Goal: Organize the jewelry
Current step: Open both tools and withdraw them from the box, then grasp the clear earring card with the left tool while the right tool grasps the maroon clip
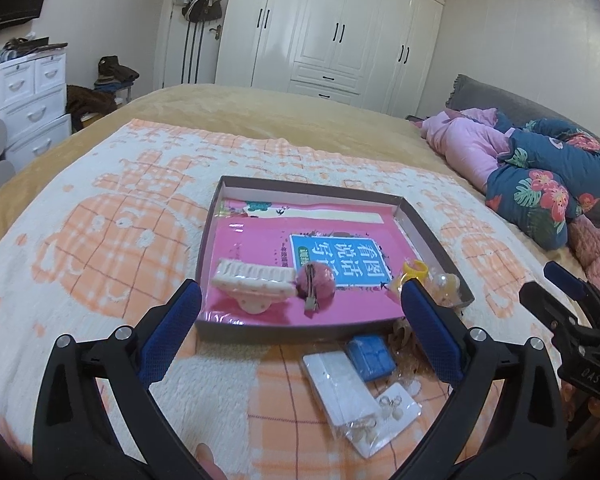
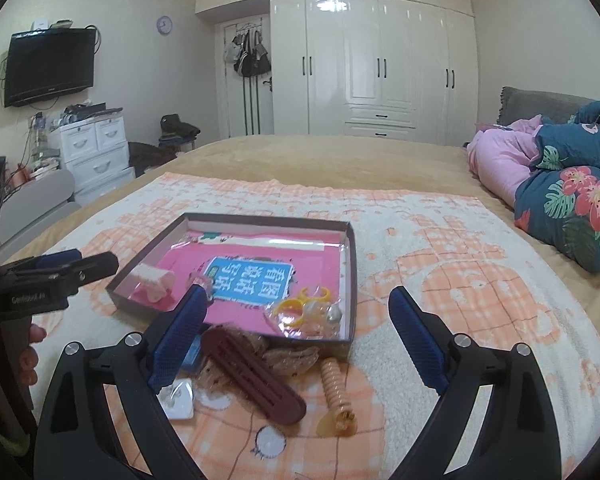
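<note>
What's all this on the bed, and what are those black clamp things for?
A person is sorting hair clips and jewelry into a shallow box on the bed. The left gripper and right gripper are both open and hold nothing. A cream claw clip, pink hair clip and yellow rings already lie inside. A maroon clip, orange clip, blue case and earring cards wait outside.

One shallow grey cardboard tray (image 1: pixel 420 224); inside, one cream claw clip (image 1: pixel 256 284), one pink round barrette (image 1: pixel 315 283), one yellow plastic ring (image 2: pixel 300 307). Outside: one maroon hair clip (image 2: pixel 252 372), one blue square box (image 1: pixel 371 356), two white earring cards (image 1: pixel 340 380).
</note>
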The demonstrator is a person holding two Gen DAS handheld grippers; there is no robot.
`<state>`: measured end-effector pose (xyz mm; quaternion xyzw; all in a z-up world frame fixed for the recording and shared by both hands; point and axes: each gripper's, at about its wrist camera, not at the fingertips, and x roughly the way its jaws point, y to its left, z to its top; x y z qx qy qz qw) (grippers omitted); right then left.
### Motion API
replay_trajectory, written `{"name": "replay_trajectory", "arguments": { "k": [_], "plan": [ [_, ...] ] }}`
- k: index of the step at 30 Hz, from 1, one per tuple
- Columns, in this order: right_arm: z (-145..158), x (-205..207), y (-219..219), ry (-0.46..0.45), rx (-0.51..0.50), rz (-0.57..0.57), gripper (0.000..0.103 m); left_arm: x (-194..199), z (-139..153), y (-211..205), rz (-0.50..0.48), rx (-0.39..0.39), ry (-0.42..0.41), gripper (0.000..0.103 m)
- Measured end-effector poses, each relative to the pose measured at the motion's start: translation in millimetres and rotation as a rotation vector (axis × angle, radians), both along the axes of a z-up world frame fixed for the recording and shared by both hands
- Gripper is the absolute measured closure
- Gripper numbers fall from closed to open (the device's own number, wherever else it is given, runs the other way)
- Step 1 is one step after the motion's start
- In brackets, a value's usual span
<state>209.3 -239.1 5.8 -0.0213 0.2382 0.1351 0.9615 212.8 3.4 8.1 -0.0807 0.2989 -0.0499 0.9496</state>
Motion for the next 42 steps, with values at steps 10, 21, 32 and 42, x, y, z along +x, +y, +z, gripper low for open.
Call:
{"name": "replay_trajectory", "arguments": {
  "k": [10,21,32,42],
  "plan": [
    [-12.5,-20.1,6.0,0.038,-0.029,0.034,0.014,-13.6,-10.6,8.6,0.005,-0.007,0.049,0.012],
    [-27.9,-32.3,15.1,0.078,-0.092,0.062,0.014,-24.4,-30.5,10.3,-0.010,-0.007,0.133,0.012],
    [-48.3,-26.6,20.1,0.144,-0.164,0.068,0.016,-21.2,-55.7,-10.5,-0.090,0.015,0.235,0.012],
    [-62.5,-12.5,18.2,0.189,-0.212,0.065,0.022,-5.8,-74.0,-23.4,-0.136,-0.004,0.291,0.016]
  ]
}}
